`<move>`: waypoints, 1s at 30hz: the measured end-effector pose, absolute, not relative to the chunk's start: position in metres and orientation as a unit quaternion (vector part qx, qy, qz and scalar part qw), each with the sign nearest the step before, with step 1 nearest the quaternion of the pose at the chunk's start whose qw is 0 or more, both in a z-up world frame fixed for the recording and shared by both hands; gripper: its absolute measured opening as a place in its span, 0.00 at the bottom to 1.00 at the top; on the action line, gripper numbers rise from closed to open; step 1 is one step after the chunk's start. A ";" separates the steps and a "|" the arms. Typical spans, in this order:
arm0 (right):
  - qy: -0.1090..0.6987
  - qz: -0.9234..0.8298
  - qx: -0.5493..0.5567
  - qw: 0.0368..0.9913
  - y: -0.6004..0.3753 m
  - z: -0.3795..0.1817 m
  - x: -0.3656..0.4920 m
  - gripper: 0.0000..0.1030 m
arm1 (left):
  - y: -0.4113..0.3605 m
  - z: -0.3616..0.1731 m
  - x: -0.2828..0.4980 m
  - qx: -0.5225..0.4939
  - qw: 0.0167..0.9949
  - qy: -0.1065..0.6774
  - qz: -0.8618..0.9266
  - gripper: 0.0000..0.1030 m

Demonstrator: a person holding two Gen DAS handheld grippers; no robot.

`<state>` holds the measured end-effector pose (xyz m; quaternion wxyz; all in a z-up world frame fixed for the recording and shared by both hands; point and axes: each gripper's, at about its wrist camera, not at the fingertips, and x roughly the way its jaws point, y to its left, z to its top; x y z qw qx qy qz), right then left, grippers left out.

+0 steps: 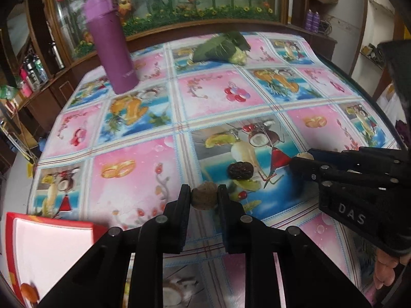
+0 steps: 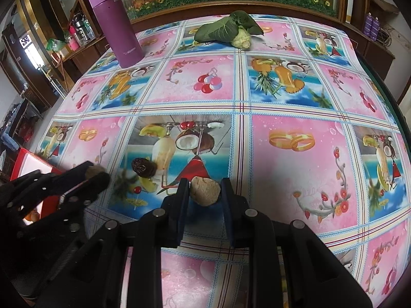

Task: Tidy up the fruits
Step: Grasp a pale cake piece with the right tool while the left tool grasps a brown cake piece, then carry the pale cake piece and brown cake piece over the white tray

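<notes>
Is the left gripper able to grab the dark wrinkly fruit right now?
Probably not yet: the left gripper is already shut on a brown fruit. The dark fruit lies bare on the cloth just beyond, with nothing blocking it.

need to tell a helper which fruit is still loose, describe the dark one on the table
On the tablecloth, find the coconut picture nearest the grippers. The dark fruit lies there, free, between the left gripper and right gripper. It is wrinkled, nearly black; the gripped ones are brown and tan.

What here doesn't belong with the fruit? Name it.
A leafy green vegetable lies on its side at the table's far edge, and a purple flask stands near it. Neither is fruit. Nothing looks spilled or damaged.
</notes>
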<state>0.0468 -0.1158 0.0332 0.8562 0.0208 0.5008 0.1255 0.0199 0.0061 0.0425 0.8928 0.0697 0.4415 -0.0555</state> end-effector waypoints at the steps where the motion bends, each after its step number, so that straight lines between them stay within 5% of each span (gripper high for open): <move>1: 0.500 0.126 0.021 0.857 -0.116 0.034 0.046 0.26 | 0.009 0.049 0.014 0.070 0.898 0.431 -0.048 0.20; 12: 0.461 0.153 0.026 0.874 -0.104 0.048 0.034 0.26 | 0.037 0.094 -0.042 0.071 0.932 0.356 0.013 0.19; 30: 0.414 0.151 0.037 0.897 -0.092 0.050 0.019 0.26 | 0.106 0.104 -0.103 0.011 0.937 0.344 0.068 0.19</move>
